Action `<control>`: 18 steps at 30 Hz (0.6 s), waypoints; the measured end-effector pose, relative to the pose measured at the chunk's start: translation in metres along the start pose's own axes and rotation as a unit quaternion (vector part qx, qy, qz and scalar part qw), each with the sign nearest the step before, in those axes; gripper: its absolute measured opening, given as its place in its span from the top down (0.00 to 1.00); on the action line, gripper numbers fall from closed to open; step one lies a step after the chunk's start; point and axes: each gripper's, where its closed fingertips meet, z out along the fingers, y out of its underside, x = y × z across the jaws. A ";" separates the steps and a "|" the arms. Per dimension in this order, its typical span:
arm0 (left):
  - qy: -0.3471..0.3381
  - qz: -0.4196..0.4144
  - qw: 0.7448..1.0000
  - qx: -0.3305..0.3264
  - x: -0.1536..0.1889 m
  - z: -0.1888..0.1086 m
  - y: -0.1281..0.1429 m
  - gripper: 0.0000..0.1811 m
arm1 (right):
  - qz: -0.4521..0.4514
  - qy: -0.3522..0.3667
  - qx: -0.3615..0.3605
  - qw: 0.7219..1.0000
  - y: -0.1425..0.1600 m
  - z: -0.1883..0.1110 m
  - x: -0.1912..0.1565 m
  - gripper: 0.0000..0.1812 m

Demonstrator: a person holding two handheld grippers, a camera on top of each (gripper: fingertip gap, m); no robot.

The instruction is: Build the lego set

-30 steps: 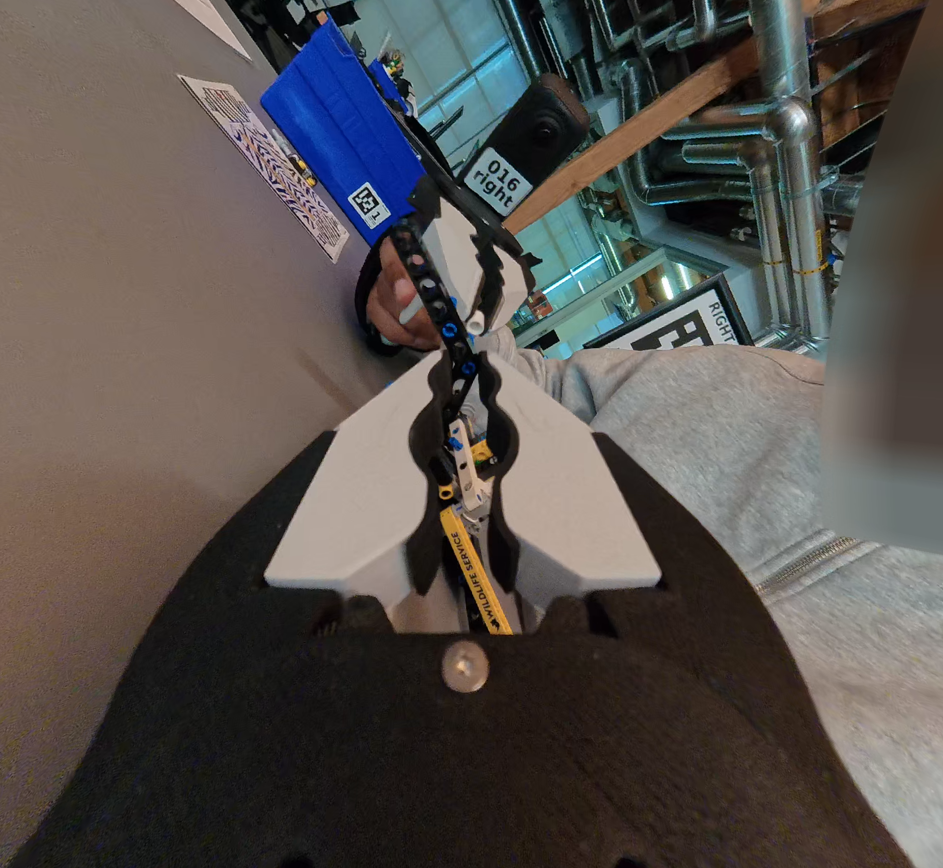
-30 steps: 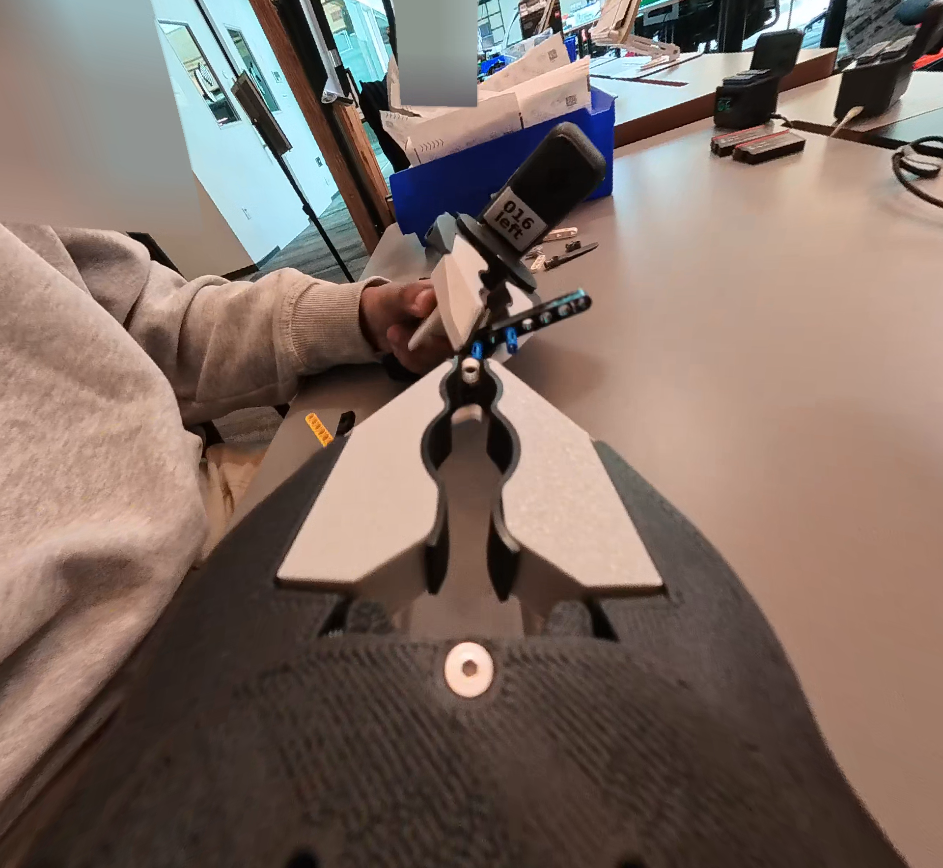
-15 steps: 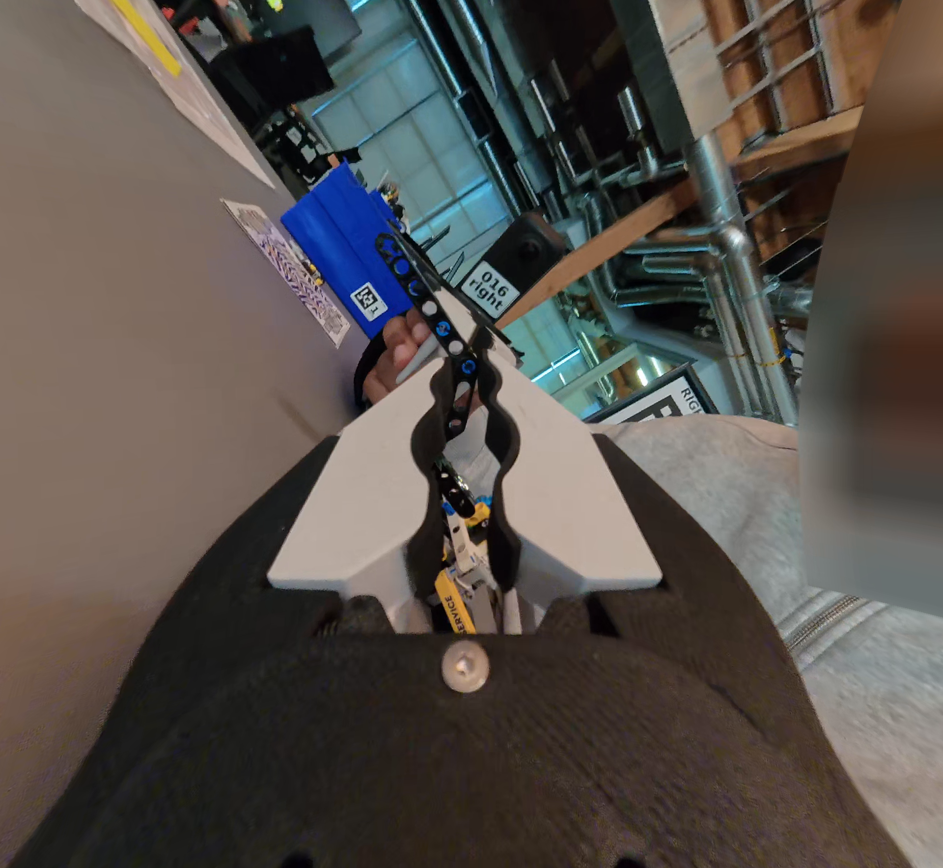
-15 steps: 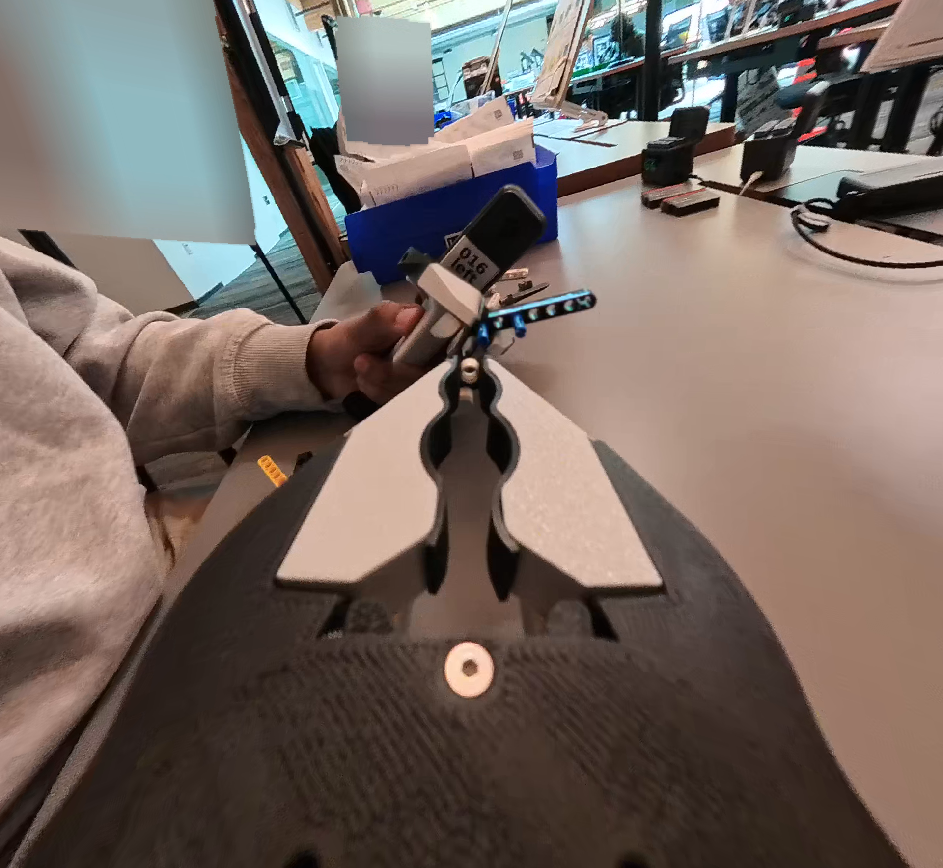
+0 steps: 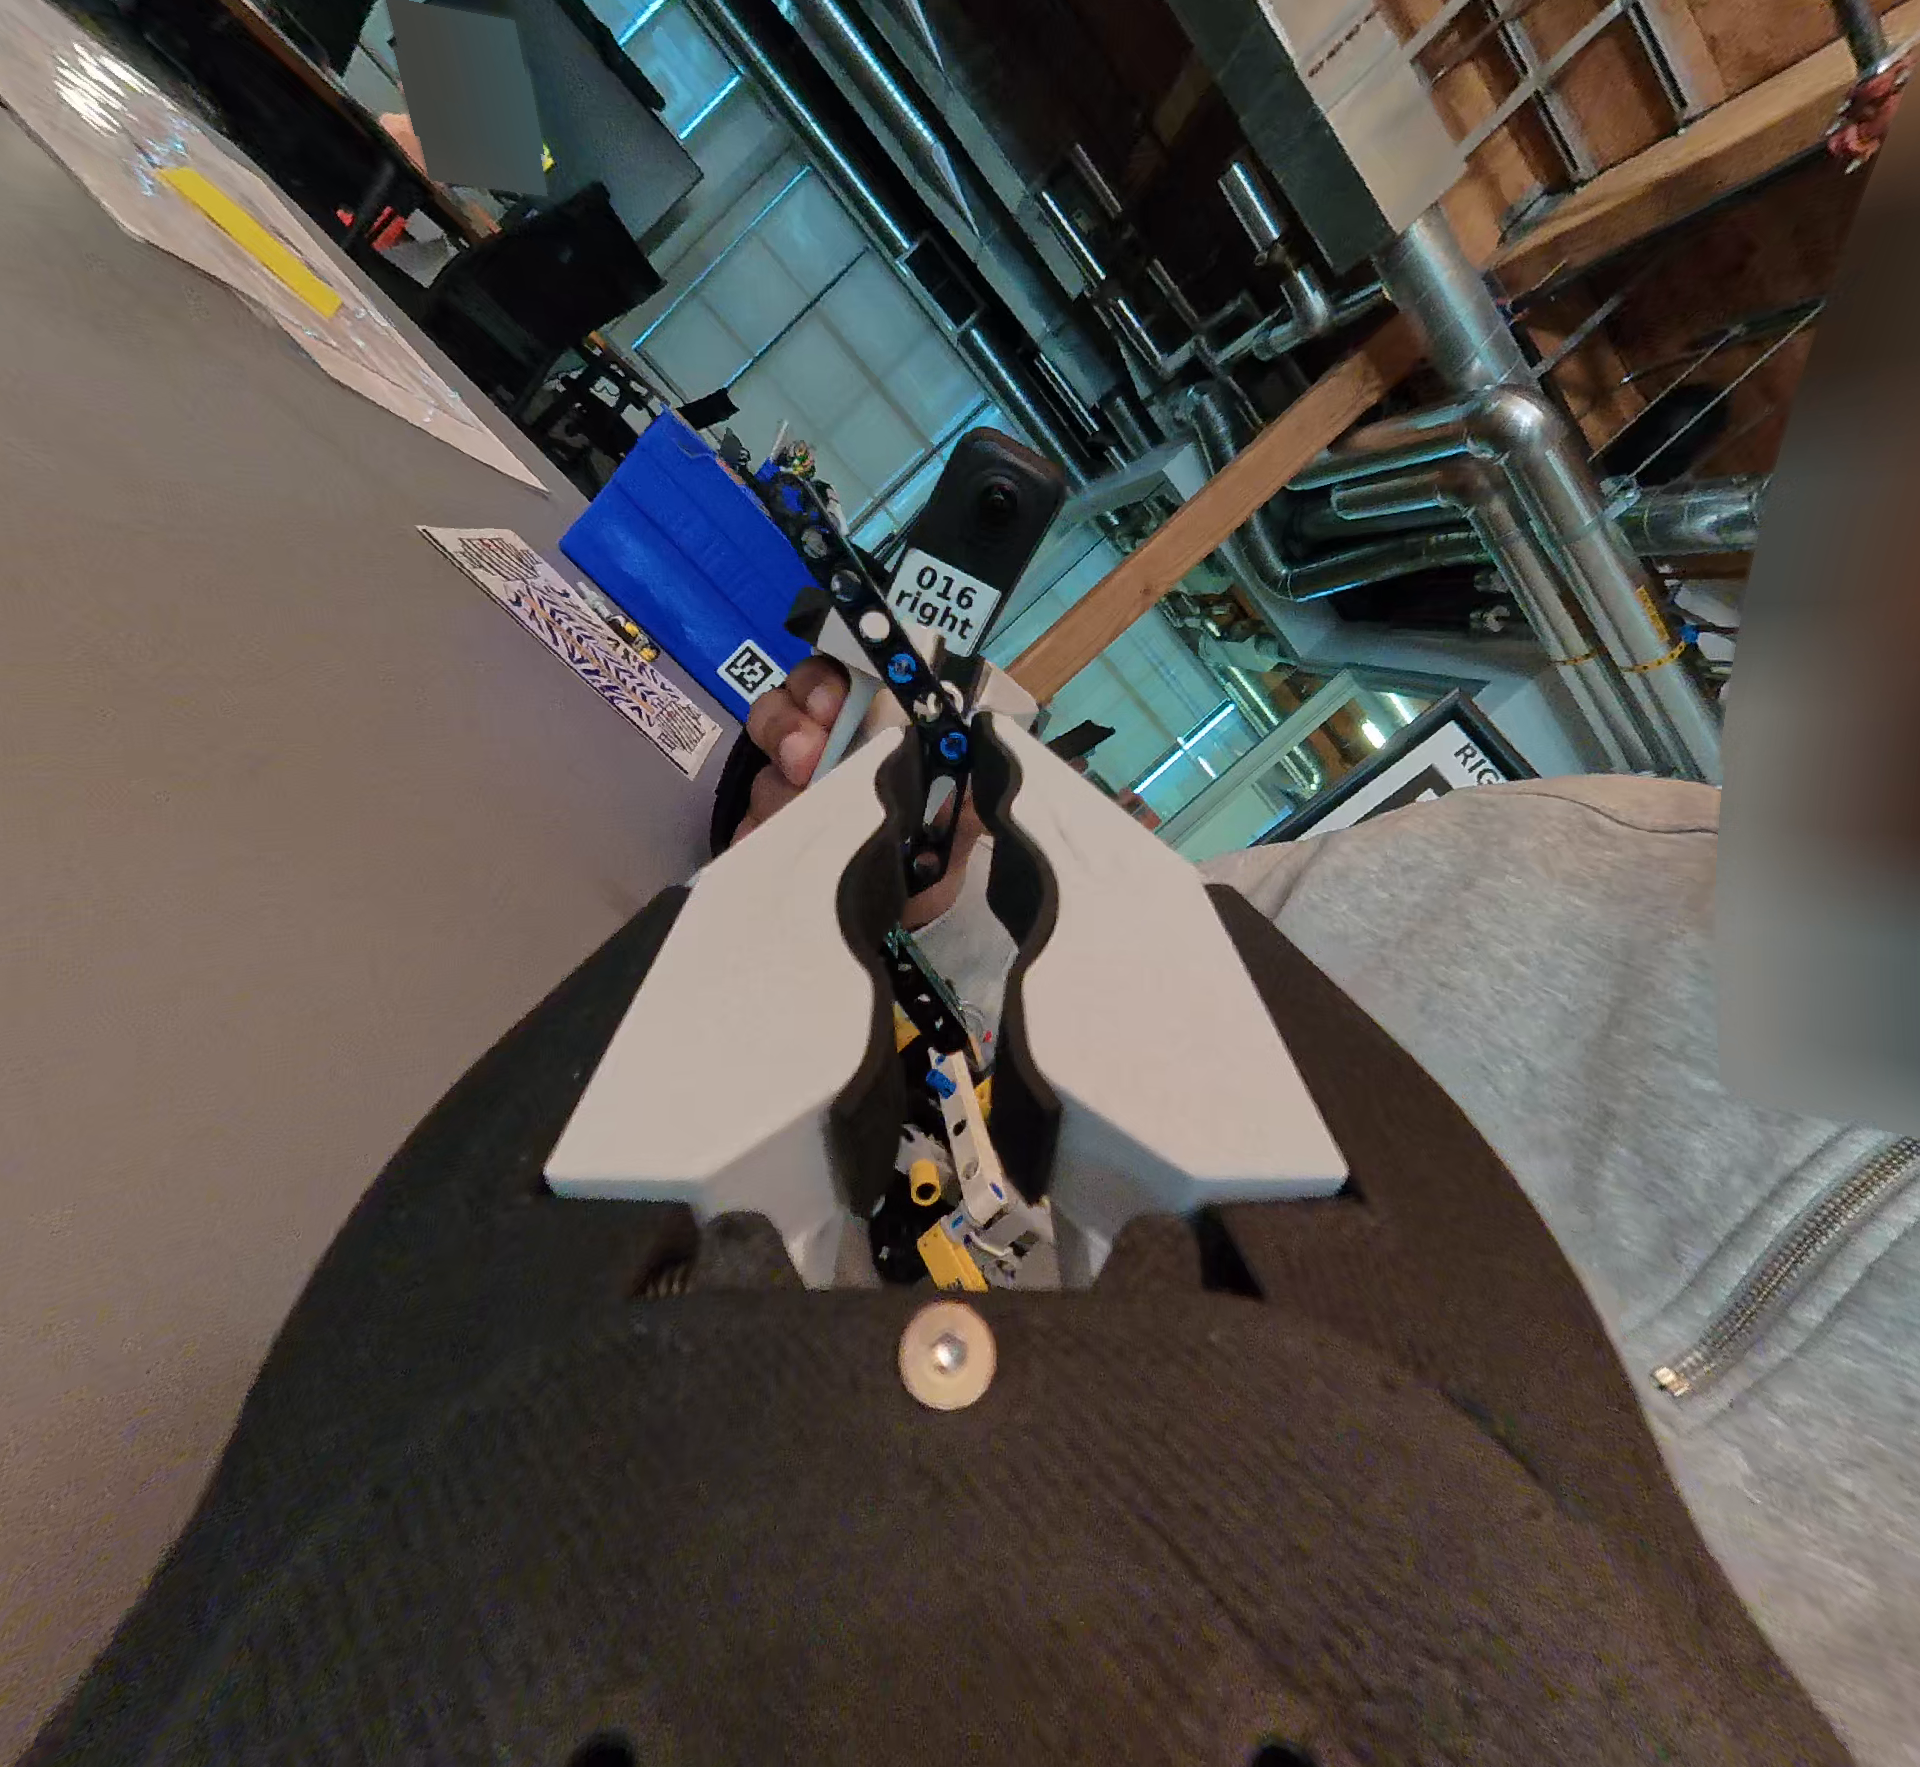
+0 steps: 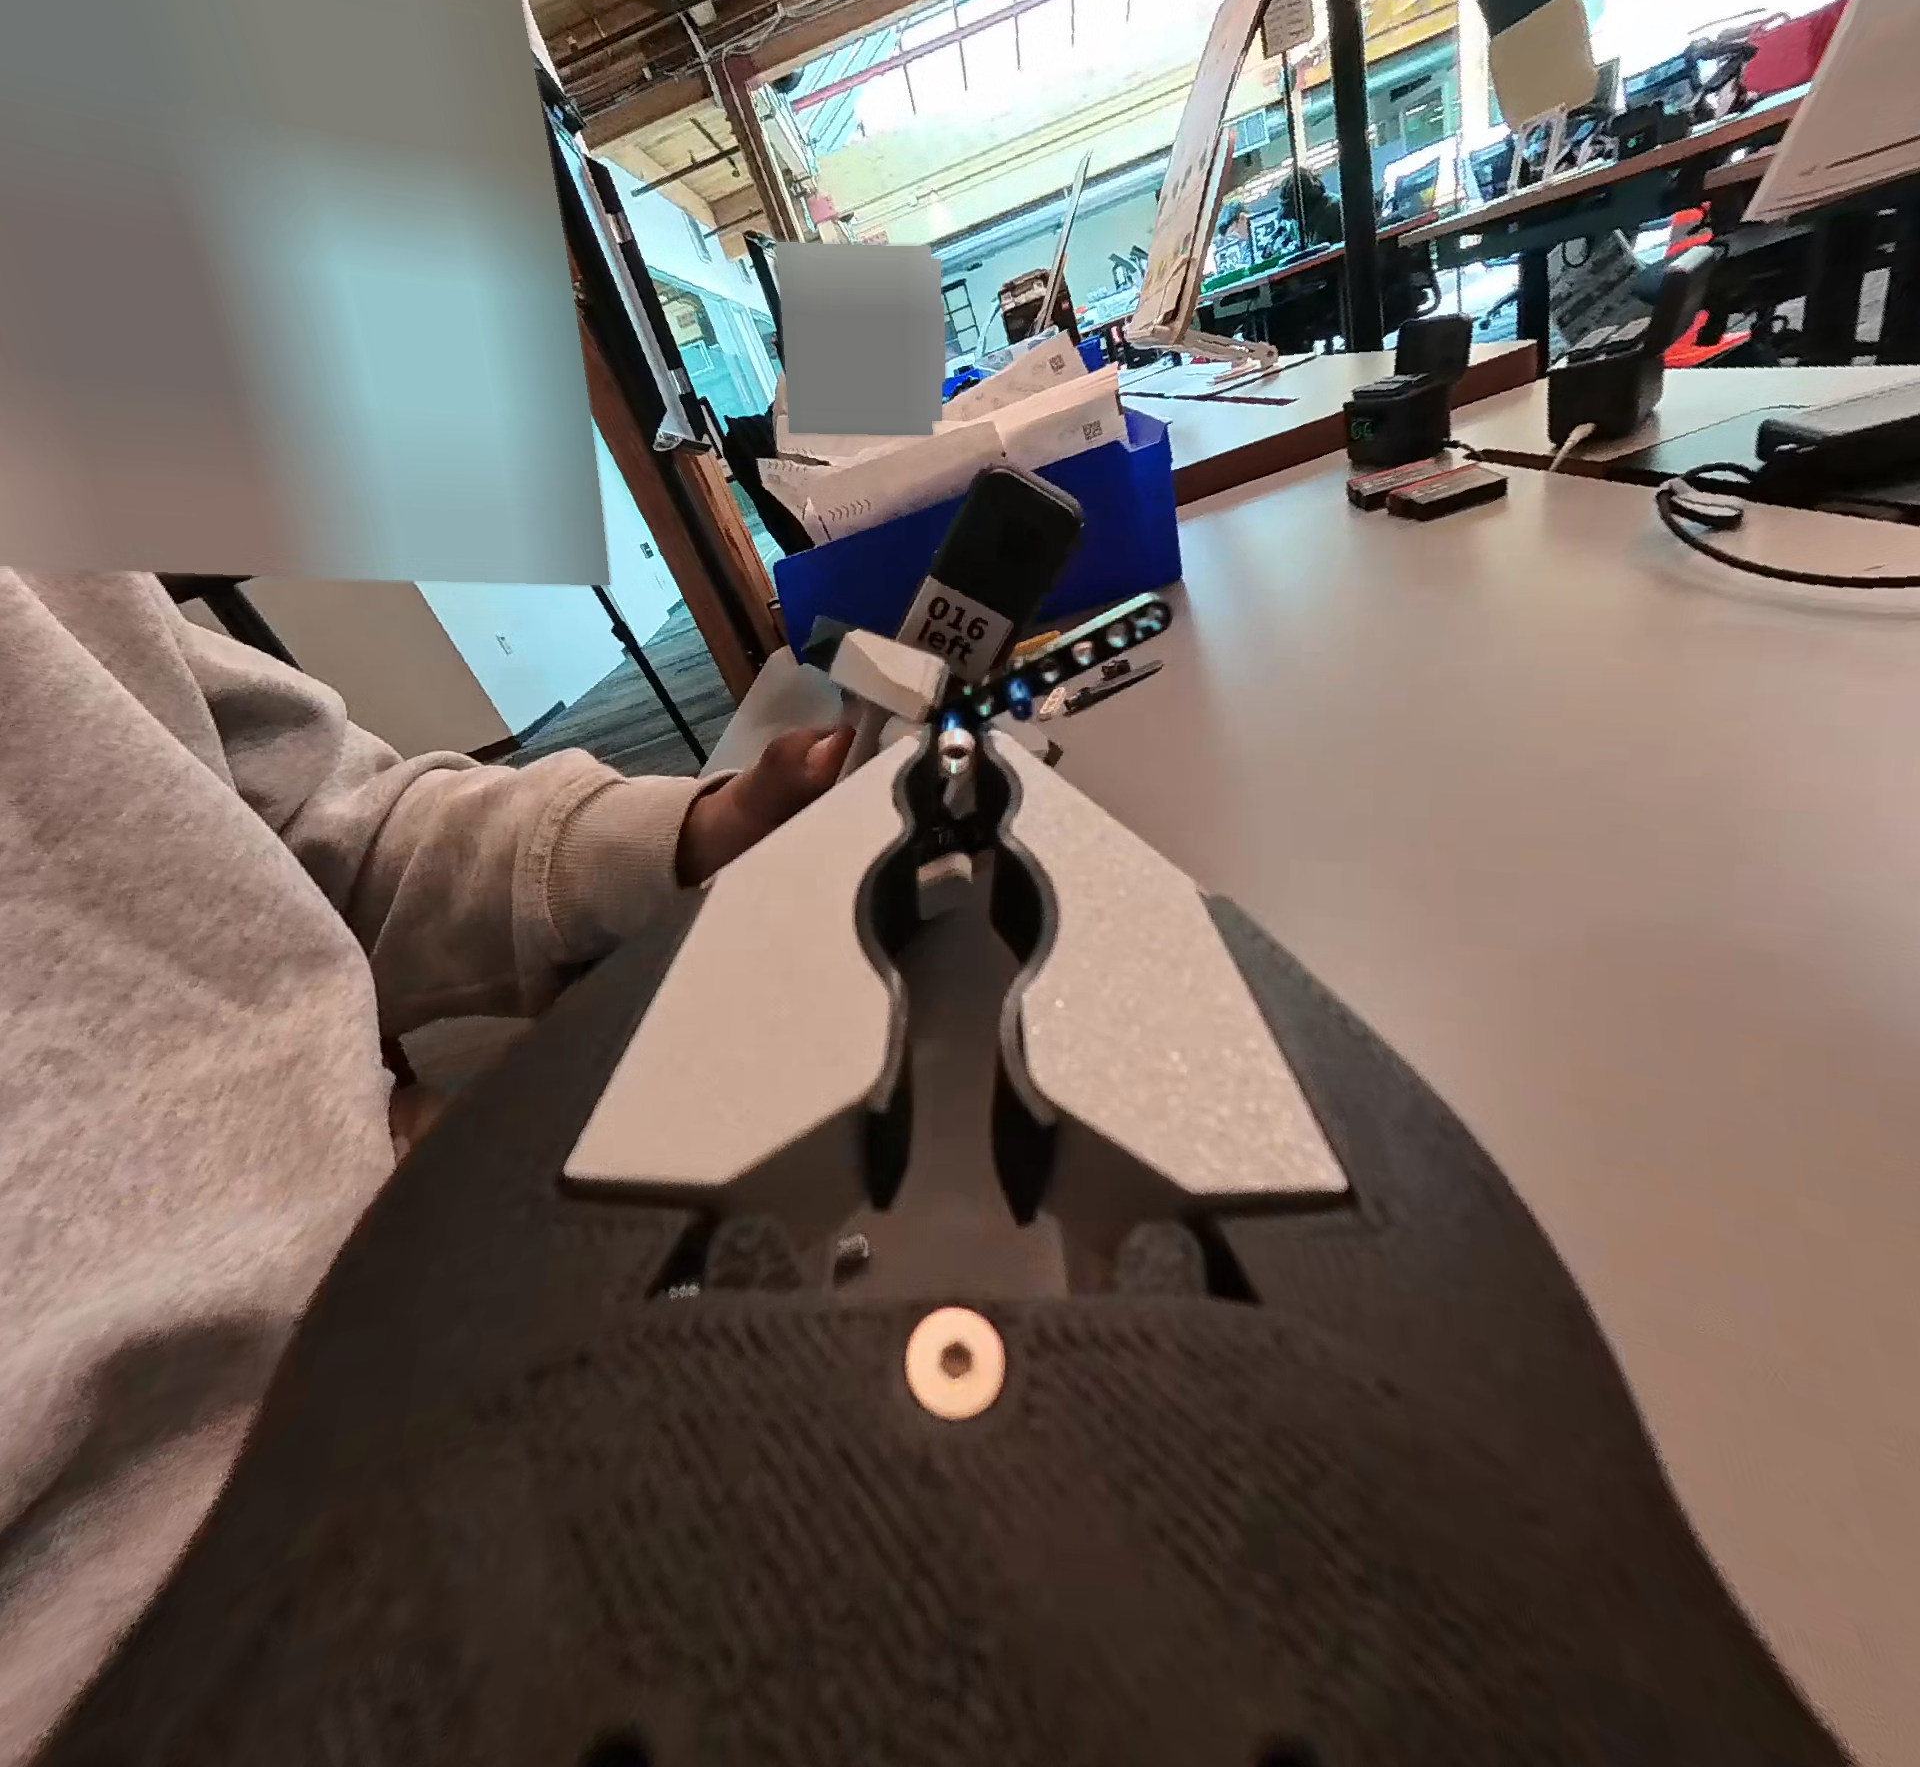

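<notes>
**We kept both grippers on the lego build**

We held the left gripper (image 5: 940, 761) tight on the lego build (image 5: 935, 1083). Its jaws were almost closed, and they pinched the long black beam with holes (image 5: 902, 678). The yellow and white parts of the build sat farther back between the fingers. The beam stuck out past the tips and pointed up and left, with blue pins (image 5: 951, 743) in some of its holes.

We held the right gripper (image 6: 954, 761) with its jaws narrow too. They pinched a small light grey pin (image 6: 954, 759) at the very tips. The pin sat right against the beam (image 6: 1081, 652), next to the blue pins.

A second ago the two grippers were lower over the grey table (image 6: 1455, 782). After that we tipped them up, so more of the ceiling pipes (image 5: 1475, 429) showed in the left wrist view. The blue bin (image 6: 1101, 522) of papers looked smaller and farther off than before. Both grips stayed just as tight. The picture was a bit blurry near the tips in the right wrist view.
</notes>
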 end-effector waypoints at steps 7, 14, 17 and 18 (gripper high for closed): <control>0.000 0.017 1.000 0.014 0.003 0.000 -0.003 0.96 | 0.093 -0.066 0.050 0.992 -0.009 -0.005 -0.006 0.98; 0.004 0.039 0.999 0.006 0.008 0.003 0.000 0.96 | 0.136 -0.089 0.069 0.984 -0.012 -0.010 -0.003 0.98; 0.007 0.050 0.999 0.004 0.011 0.004 0.001 0.96 | 0.131 -0.094 0.056 0.985 -0.009 -0.007 -0.007 0.98; 0.009 0.055 0.998 0.006 0.012 0.004 0.001 0.96 | 0.131 -0.097 0.055 0.985 -0.009 -0.006 -0.008 0.98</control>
